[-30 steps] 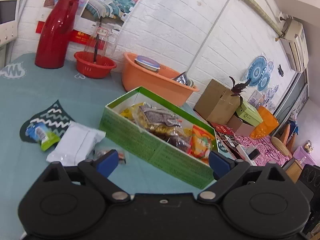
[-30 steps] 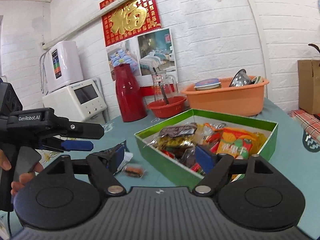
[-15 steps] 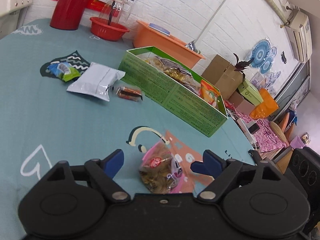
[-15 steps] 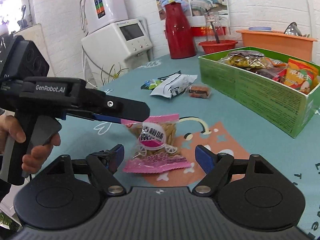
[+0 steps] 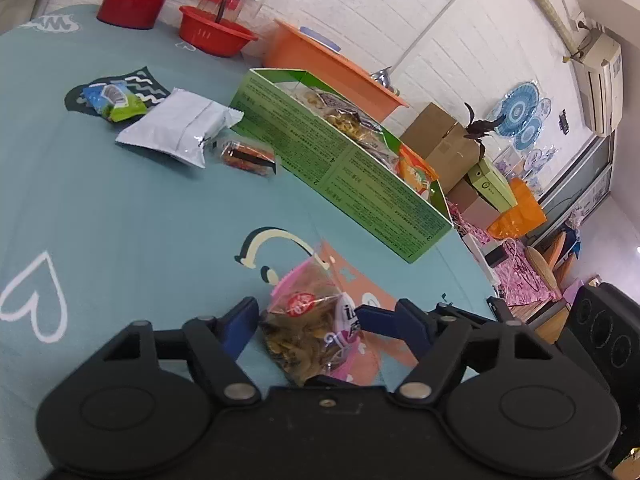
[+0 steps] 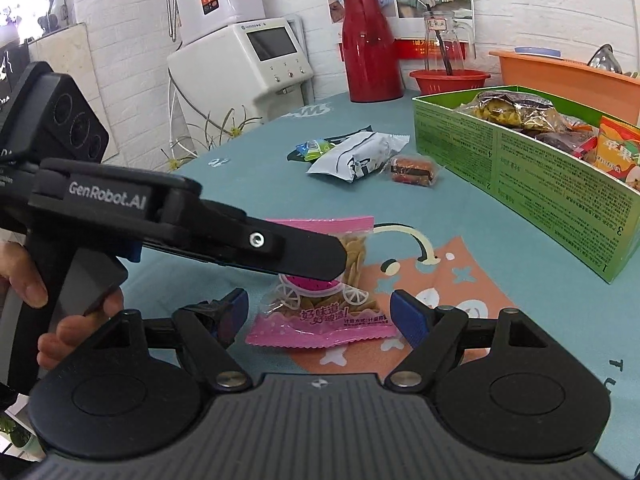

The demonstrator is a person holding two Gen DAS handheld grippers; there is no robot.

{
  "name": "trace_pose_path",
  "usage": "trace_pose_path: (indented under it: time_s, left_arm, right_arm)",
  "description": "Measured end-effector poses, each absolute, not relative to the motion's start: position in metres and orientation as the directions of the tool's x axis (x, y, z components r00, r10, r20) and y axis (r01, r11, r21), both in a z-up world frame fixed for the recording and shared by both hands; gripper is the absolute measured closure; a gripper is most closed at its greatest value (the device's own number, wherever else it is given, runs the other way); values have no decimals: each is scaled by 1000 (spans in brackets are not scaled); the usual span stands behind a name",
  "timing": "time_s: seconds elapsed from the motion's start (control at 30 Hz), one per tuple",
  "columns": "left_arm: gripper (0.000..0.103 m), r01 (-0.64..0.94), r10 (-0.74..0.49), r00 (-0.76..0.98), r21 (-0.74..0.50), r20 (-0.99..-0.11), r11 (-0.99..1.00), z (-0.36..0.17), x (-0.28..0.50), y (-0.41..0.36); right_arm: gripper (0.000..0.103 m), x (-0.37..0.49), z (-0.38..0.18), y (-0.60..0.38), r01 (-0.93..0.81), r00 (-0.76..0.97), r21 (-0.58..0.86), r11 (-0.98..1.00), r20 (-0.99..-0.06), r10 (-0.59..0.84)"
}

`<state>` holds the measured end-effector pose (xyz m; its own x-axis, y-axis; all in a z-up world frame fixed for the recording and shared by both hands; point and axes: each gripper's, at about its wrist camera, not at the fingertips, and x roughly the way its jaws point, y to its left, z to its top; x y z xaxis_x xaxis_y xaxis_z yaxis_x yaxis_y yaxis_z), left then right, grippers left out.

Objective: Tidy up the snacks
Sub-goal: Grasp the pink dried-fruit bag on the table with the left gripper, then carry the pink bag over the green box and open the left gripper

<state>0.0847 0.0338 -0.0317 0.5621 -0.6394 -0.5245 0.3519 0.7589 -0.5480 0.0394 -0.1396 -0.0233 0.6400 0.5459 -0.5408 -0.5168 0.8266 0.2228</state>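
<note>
A pink snack bag (image 5: 308,320) (image 6: 320,320) of yellow crisps lies on the teal tablecloth in front of the green box (image 5: 340,168) (image 6: 520,152), which holds several snack packs. My left gripper (image 5: 310,320) straddles the bag. Its jaws are closing, with the blue pads close to the bag's sides but not clearly pressing. In the right wrist view the left gripper's upper finger (image 6: 304,252) covers the bag's middle. My right gripper (image 6: 320,314) faces the bag's near end, open, with the bag's edge between its pads.
A white packet (image 5: 176,128) (image 6: 356,156), a small red-brown wrapped snack (image 5: 248,156) (image 6: 414,170) and a blue-green packet (image 5: 112,100) lie left of the box. Behind stand a red thermos (image 6: 370,48), red basket (image 6: 448,80) and orange basin (image 5: 320,64). A hand (image 6: 32,284) holds the left gripper.
Both grippers dropped from facing the green box down to the pink bag. Over the last half second the left gripper moved in around the bag and its pads came slightly closer.
</note>
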Motion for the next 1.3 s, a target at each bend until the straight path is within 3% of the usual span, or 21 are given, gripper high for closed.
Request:
trace_pose_path:
  time_s: [0.1,0.13,0.17,0.4,0.73,0.97,1.3]
  left_arm:
    - [20,340,-645,557,-564,-524,752,-36,87,37]
    - [38,338,-647,552,-568,-526,751,-38,89,37]
    - [45,334,-643,548,-565,-534,754,-40,91,36]
    - [48,385,-653,558,-538,-511,750,-21,96,22]
    - [48,533,-725,575,-499,-380,684,40,136,-27]
    - [48,599,-761,554,-474,-338,646,60,178,-68]
    - [47,609,-787,524,-503,-325,613,56,248,-104]
  right_arm:
    - [0,42,-25,-137,-527,631,220,821,-545,552]
    - [0,43,-26,-136,-530,626,221,819,-549,554]
    - [0,44,-27,-134,-532,624,215,819,-554,551]
    - [7,41,-18,-142,-520,669,212,827,-501,549]
    - [7,56,34,-185,-441,817,126,889,-353,456]
    - [7,84,49,-222,-379,876,109,919,-277,394]
    - [7,142,45,-259,-307,902,142,941,-271,336]
